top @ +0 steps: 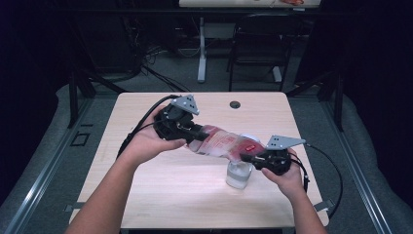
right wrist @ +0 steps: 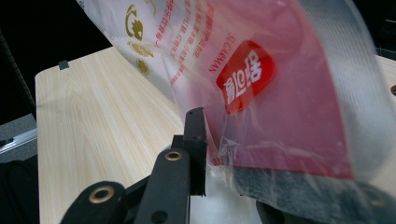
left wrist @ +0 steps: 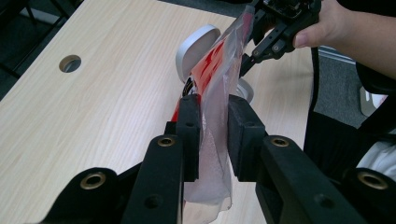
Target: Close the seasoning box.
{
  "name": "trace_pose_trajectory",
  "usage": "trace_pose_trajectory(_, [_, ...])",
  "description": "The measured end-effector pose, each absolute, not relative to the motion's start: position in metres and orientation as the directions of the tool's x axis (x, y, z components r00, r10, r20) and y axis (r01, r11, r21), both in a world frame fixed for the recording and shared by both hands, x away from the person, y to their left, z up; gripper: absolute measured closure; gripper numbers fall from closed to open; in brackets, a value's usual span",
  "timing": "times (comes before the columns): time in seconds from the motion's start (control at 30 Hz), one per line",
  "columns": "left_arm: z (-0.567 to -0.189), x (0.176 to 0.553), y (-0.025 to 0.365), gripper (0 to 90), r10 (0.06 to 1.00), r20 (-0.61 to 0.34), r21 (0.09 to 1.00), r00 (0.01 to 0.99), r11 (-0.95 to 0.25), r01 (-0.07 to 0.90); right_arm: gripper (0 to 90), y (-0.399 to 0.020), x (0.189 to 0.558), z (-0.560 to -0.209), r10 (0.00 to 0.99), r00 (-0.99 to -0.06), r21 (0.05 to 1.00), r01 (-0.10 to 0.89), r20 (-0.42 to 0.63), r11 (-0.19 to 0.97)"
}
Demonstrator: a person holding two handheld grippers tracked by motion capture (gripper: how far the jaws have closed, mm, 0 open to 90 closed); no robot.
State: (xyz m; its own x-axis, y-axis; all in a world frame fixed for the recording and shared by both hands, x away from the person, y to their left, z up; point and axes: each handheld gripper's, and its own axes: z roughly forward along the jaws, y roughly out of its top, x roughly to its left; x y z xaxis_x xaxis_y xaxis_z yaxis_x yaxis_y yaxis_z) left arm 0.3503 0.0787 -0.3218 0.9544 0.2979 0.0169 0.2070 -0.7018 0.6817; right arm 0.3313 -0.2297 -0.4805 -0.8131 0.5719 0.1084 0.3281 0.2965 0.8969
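A plastic bag [top: 221, 143], clear with red print, hangs stretched above the middle of the table between both grippers. My left gripper [top: 195, 134] is shut on the bag's clear left end [left wrist: 212, 140]. The right gripper [top: 245, 157] pinches the red-printed right end [right wrist: 261, 93]; one black jaw shows, the other is behind the bag. The right gripper [left wrist: 247, 58] holds the far edge in the left gripper view. Under the bag's right end stands a small clear jar [top: 238, 174], with a round pale lid [left wrist: 196, 46] beside it.
The wooden table [top: 160, 195] has a cable hole [top: 235, 104] near its far edge. Black cables trail off both sides. Beyond the table stand a dark chair [top: 260, 44] and a white desk leg [top: 201, 48].
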Motion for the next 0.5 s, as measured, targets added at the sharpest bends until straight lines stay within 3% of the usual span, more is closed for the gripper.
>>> trace_pose_trajectory(0.5, [-0.3203, 0.3504, 0.0773, 76.5, 0.293, 0.021, 0.679, 0.956, -0.706, 0.201, 78.6, -0.2291, 0.3317, -0.4815, 0.571, -0.814, 0.893, 0.33, 0.106, 0.305])
